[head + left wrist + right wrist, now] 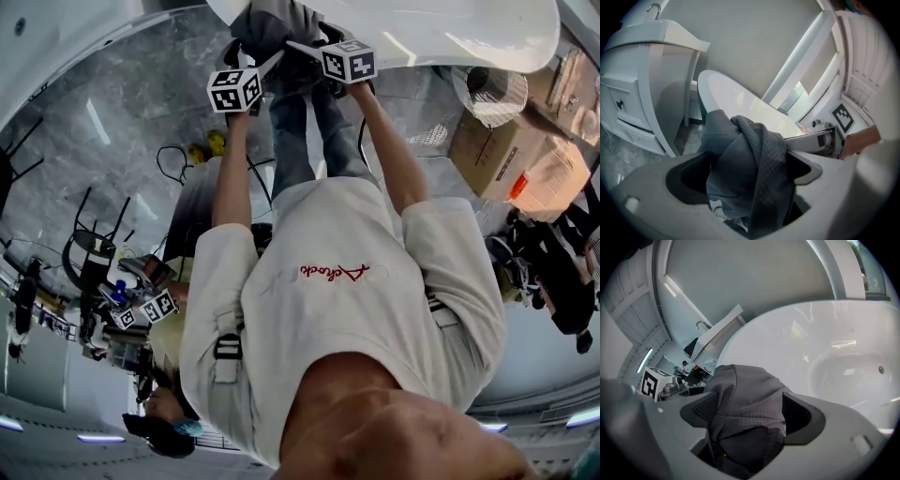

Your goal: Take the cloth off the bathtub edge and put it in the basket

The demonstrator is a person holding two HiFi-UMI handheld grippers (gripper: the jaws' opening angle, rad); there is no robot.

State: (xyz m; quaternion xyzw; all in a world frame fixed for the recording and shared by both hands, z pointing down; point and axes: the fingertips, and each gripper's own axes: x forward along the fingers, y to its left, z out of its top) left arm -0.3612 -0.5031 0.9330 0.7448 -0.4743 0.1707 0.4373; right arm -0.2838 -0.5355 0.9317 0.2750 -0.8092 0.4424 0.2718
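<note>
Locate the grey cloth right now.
Head view, top centre: the grey cloth is bunched on the edge of the white bathtub, ahead of the person. It sits between the open jaws of both the left gripper and the right gripper.

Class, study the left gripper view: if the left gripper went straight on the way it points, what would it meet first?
The grey cloth, bunched between the open jaws of the left gripper. The white bathtub lies behind it; how far behind is unclear.
</note>
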